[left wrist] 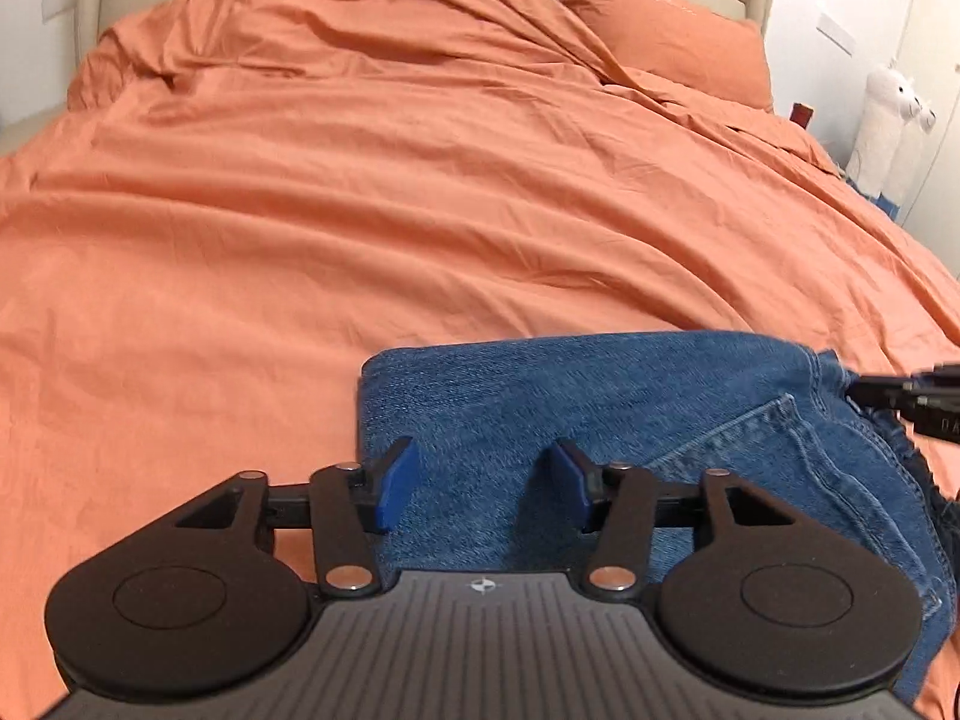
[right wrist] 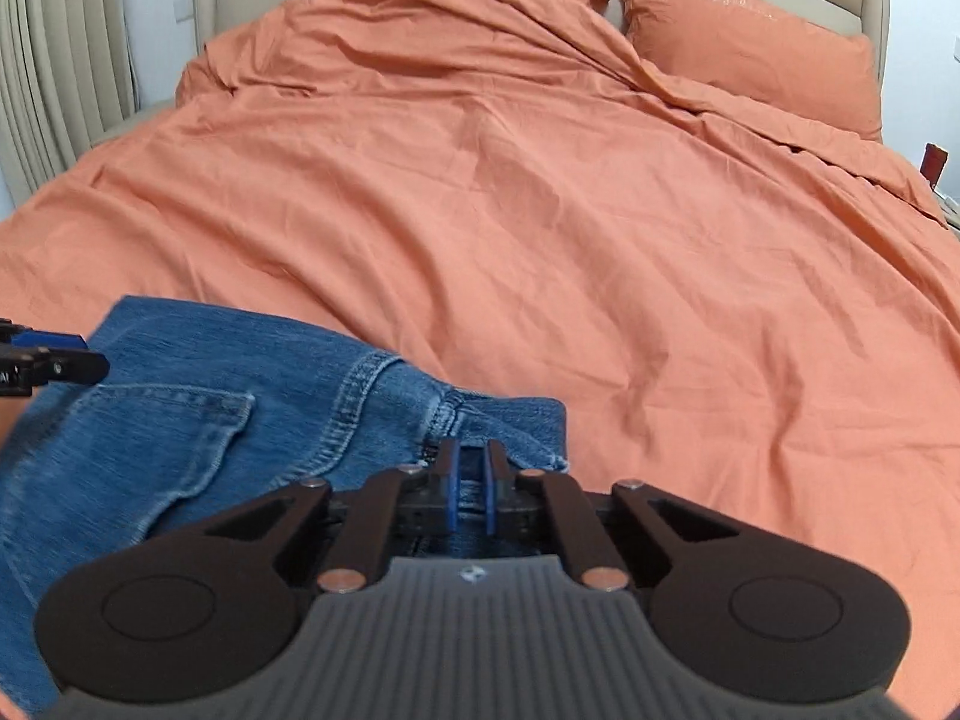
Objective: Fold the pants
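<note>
The jeans (left wrist: 600,420) lie on the orange bed (left wrist: 360,210) at its near edge, already doubled into a thick bundle, so I judge the folding well along with perhaps a last fold or some tidying left. The bundle's long axis runs side to side across the bed, folded edge to the left. The left gripper (left wrist: 480,486) hovers with its fingers wide apart and empty over the denim, while the right gripper (right wrist: 471,492) has its fingers nearly together, seemingly pinching denim at the seam.

One pair of blue jeans (left wrist: 540,414) lay on one orange duvet (left wrist: 360,180). Two orange pillows (right wrist: 750,42) were there. One white plush alpaca (left wrist: 885,120) stood beside the bed.
</note>
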`<state>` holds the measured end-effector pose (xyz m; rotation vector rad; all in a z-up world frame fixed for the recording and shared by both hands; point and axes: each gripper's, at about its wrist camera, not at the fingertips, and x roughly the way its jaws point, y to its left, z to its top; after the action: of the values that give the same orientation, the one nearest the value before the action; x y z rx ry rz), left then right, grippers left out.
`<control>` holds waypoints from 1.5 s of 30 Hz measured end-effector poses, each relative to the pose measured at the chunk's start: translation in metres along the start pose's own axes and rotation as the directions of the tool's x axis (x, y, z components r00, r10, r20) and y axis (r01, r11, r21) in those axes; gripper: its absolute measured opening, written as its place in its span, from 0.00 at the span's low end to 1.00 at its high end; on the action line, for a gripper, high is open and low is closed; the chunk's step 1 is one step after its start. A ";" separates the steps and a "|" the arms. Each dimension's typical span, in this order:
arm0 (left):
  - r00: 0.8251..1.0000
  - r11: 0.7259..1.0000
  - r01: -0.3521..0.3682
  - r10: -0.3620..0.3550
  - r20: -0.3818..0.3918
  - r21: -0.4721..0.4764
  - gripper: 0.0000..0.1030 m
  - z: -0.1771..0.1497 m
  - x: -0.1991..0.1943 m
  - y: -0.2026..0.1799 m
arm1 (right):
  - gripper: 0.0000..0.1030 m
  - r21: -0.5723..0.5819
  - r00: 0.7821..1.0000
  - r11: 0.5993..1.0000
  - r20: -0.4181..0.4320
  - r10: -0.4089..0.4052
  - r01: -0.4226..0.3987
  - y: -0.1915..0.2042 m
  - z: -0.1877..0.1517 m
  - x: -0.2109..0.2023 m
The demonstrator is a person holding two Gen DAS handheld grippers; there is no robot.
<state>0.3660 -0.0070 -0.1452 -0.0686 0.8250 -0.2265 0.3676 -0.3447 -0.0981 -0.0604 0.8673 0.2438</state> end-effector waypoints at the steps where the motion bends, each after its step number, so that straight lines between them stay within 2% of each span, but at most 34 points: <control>1: 1.000 1.000 0.005 -0.005 -0.007 -0.008 0.62 0.000 0.003 0.002 | 0.00 0.002 1.000 1.000 -0.004 -0.002 0.002 0.000 -0.001 0.003; 5: 1.000 0.999 -0.015 0.015 -0.002 -0.034 0.61 0.004 -0.001 0.004 | 0.00 0.009 1.000 1.000 -0.013 0.000 0.001 -0.004 -0.003 0.007; 8: 0.999 0.998 -0.031 0.031 0.015 -0.058 0.61 0.006 -0.020 0.006 | 0.01 0.034 0.999 0.999 -0.037 0.010 -0.009 -0.008 0.007 0.003; 10: 1.000 0.997 -0.014 0.014 0.009 -0.071 0.62 0.007 -0.035 0.011 | 0.13 0.081 0.998 0.996 -0.030 0.050 -0.047 -0.014 0.012 -0.010; 11: 1.000 0.997 -0.012 0.013 0.004 -0.077 0.63 0.008 -0.042 0.014 | 0.37 0.115 0.997 0.991 -0.027 0.075 -0.071 -0.018 0.013 -0.017; 12: 1.000 0.997 -0.013 0.013 -0.002 -0.079 0.66 0.007 -0.050 0.018 | 0.55 0.146 0.995 0.985 -0.025 0.094 -0.089 -0.023 0.014 -0.025; 16: 0.999 0.994 0.028 -0.033 -0.043 -0.103 0.73 0.000 -0.074 0.036 | 0.55 0.236 0.983 0.959 -0.057 0.177 -0.159 -0.042 0.004 -0.045; 19: 0.992 0.979 0.077 -0.094 -0.082 -0.191 0.77 -0.011 -0.075 0.056 | 0.56 0.325 0.965 0.924 -0.100 0.244 -0.200 -0.059 -0.013 -0.047; 21: 0.986 0.957 0.107 -0.137 -0.094 -0.271 0.77 -0.022 -0.071 0.070 | 0.57 0.399 0.951 0.888 -0.107 0.290 -0.226 -0.073 -0.027 -0.044; 25: 0.971 0.890 0.166 -0.222 -0.086 -0.424 0.77 -0.047 -0.057 0.090 | 0.64 0.548 0.901 0.778 -0.095 0.423 -0.308 -0.095 -0.050 -0.030; 27: 0.964 0.865 0.190 -0.254 -0.077 -0.465 0.77 -0.056 -0.049 0.094 | 0.67 0.608 0.872 0.718 -0.086 0.482 -0.337 -0.102 -0.059 -0.022; 29: 0.955 0.844 0.226 -0.291 -0.062 -0.486 0.76 -0.062 -0.041 0.094 | 0.67 0.644 0.850 0.676 -0.072 0.521 -0.360 -0.106 -0.066 -0.014; 33: 0.947 0.836 0.249 -0.316 -0.057 -0.489 0.75 -0.061 -0.024 0.093 | 0.68 0.680 0.813 0.613 -0.044 0.581 -0.402 -0.109 -0.073 0.002; 35: 0.942 0.833 0.266 -0.330 -0.050 -0.485 0.75 -0.059 -0.018 0.094 | 0.68 0.679 0.798 0.599 -0.033 0.602 -0.424 -0.109 -0.074 0.009; 38: 0.937 0.827 0.284 -0.347 -0.042 -0.485 0.70 -0.056 -0.010 0.092 | 0.63 0.689 0.773 0.560 0.000 0.635 -0.460 -0.110 -0.076 0.019; 41: 0.934 0.816 0.292 -0.355 -0.034 -0.499 0.55 -0.057 -0.006 0.089 | 0.56 0.686 0.754 0.536 0.028 0.656 -0.492 -0.109 -0.077 0.025; 43: 0.923 0.795 0.310 -0.384 -0.036 -0.521 0.36 -0.059 -0.002 0.087 | 0.53 0.679 0.751 0.534 0.040 0.659 -0.504 -0.109 -0.078 0.025; 44: 0.922 0.787 0.307 -0.385 -0.038 -0.535 0.35 -0.061 0.000 0.085 | 0.50 0.674 0.750 0.534 0.045 0.660 -0.510 -0.109 -0.078 0.024; 45: 0.923 0.788 0.305 -0.383 -0.037 -0.536 0.29 -0.060 0.000 0.083 | 0.48 0.671 0.752 0.537 0.048 0.657 -0.512 -0.109 -0.079 0.023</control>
<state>0.3365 0.0757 -0.1986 -0.7337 0.9999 -0.3511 0.3487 -0.4576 -0.1714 0.9170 1.1319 0.5712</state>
